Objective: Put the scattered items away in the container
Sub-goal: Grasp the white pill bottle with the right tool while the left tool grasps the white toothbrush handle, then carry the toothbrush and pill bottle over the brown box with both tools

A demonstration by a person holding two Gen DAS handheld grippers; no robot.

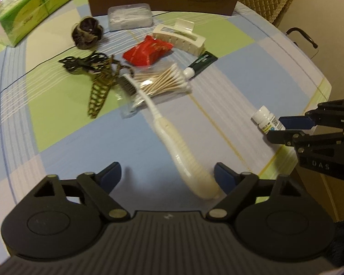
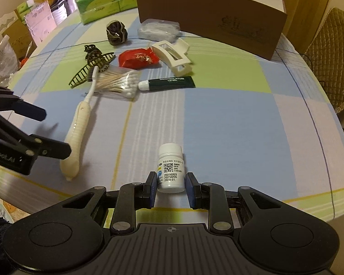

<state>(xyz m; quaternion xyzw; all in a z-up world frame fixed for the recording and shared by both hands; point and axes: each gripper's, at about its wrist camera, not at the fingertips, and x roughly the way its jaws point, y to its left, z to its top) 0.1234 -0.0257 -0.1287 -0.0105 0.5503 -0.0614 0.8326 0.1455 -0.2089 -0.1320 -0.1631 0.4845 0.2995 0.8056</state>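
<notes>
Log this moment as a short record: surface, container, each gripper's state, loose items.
surface: table under a checked cloth
container: brown cardboard box at the far edge
right gripper: shut on the white pill bottle
left gripper: open, jaws either side of the toothbrush handle end, pads not pressing
loose items: cotton swabs, green tube, red packet, white hair claw, dark hair claw, dark scrunchie, clear plastic case
not part of the pile: green tissue packs

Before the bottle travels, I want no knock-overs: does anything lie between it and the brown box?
Yes. From the white pill bottle in the right gripper, the green tube and white hair claw lie toward the brown box.
</notes>
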